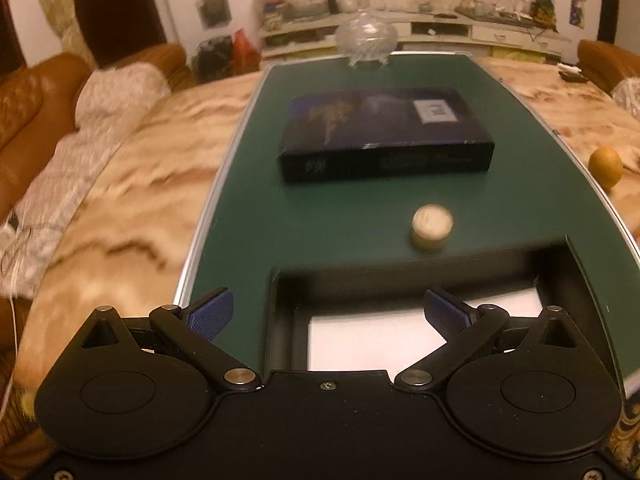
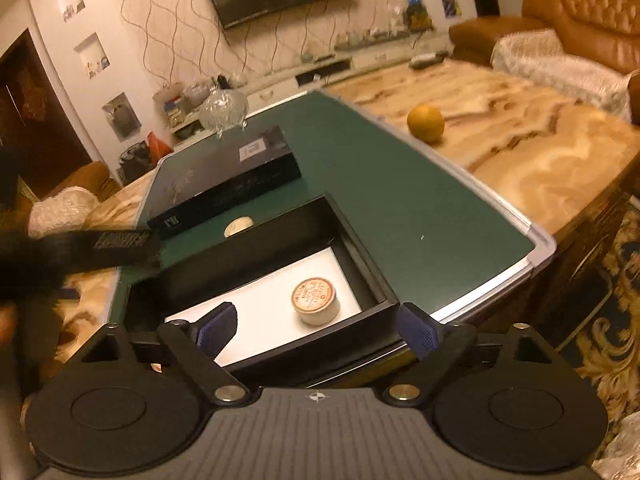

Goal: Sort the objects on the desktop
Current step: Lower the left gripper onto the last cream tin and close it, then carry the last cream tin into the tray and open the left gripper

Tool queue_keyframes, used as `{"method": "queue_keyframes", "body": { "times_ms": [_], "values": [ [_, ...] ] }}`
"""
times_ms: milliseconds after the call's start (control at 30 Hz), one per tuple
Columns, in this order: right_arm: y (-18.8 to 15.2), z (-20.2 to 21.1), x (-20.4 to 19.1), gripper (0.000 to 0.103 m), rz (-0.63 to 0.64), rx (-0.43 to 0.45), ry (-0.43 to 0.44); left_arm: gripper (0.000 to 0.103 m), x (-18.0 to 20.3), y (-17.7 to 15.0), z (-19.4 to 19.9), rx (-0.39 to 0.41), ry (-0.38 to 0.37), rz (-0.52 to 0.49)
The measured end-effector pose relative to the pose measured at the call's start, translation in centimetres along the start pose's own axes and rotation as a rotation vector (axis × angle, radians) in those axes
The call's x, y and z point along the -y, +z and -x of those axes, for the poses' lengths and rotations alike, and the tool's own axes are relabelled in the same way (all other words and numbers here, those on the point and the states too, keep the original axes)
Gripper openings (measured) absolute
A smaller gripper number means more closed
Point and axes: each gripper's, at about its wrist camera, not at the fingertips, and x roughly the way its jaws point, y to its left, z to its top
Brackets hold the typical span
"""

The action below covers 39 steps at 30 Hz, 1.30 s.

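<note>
The left tool (image 1: 328, 314) stood wide apart and held nothing, poised above the near edge of the black box (image 1: 280, 320). The right tool (image 2: 316, 330) was likewise wide and empty, positioned over the near wall of the same black box (image 2: 360, 240).

One round wooden piece (image 2: 316, 301) lay flat on the white floor of the box, toward its right side. A second round piece (image 1: 432, 227) rested on the green mat (image 1: 248, 200) of the bench, just beyond the far wall of the box and in front of the dark book (image 1: 384, 132). An orange (image 2: 425, 123) sat on the marble bench surface, well apart from the mat. A glass bowl (image 1: 366, 42) stood at the far end of the mat.

Probable faults from this position:
- The round piece on the mat was low and smooth-sided; an off-centre closure could squeeze it out and roll it away.
- A low reach over the box could catch the far wall and shift the box.
- The orange could roll if nudged.
</note>
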Motion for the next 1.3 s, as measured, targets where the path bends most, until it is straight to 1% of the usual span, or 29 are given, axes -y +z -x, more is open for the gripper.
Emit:
{"method": "queue_keyframes", "body": {
  "times_ms": [67,133,267,367,500,600,700,767,867,900,933,967,1033,1167,1300],
  "values": [
    [0.2,-0.3,-0.2,0.093,0.017,-0.001,-0.008,0.103,1.5,1.3,-1.7,0.0,0.016,-0.018],
    [0.2,-0.6,0.3,0.093,0.002,-0.01,-0.005,0.103,2.9,2.4,-3.4,-0.004,0.015,-0.028],
    [0.2,-0.8,1.3,0.094,-0.033,-0.027,0.009,0.103,5.2,4.2,-7.0,-0.04,-0.001,-0.043],
    [0.3,-0.8,2.1,0.095,-0.07,-0.026,0.023,0.103,6.3,5.0,-9.3,-0.067,0.003,-0.049],
    [0.3,-1.1,2.3,0.095,-0.075,-0.039,0.031,0.103,6.8,5.1,-12.1,-0.134,0.008,-0.04],
    [0.3,-1.1,2.3,0.095,-0.075,-0.038,0.038,0.103,6.6,5.2,-13.3,-0.158,0.017,-0.028],
    [0.3,-1.3,2.4,0.095,-0.08,-0.045,0.046,0.101,6.3,5.5,-14.0,-0.165,-0.026,0.007],
    [0.3,-1.3,2.5,0.095,-0.087,-0.049,0.053,0.096,6.5,5.6,-14.3,-0.17,-0.044,0.015],
    [0.3,-1.4,2.5,0.095,-0.092,-0.054,0.058,0.084,6.8,5.6,-14.4,-0.167,-0.061,0.012],
    [0.3,-1.4,2.5,0.095,-0.092,-0.055,0.059,0.075,6.9,5.6,-14.4,-0.17,-0.066,0.012],
    [0.3,-1.4,2.5,0.095,-0.092,-0.054,0.059,0.069,6.9,5.5,-14.5,-0.178,-0.072,0.016],
    [0.3,-1.4,2.5,0.095,-0.092,-0.053,0.058,0.066,7.0,5.5,-14.5,-0.183,-0.078,0.019],
    [0.3,-1.4,2.5,0.095,-0.092,-0.051,0.057,0.053,7.0,5.4,-14.4,-0.187,-0.091,0.021],
    [0.3,-1.4,2.5,0.095,-0.095,-0.052,0.057,0.041,7.3,5.3,-14.2,-0.182,-0.093,0.009],
    [0.3,-1.3,2.4,0.095,-0.092,-0.051,0.055,0.041,7.1,5.3,-13.6,-0.172,-0.1,0.015]
  ]
}}
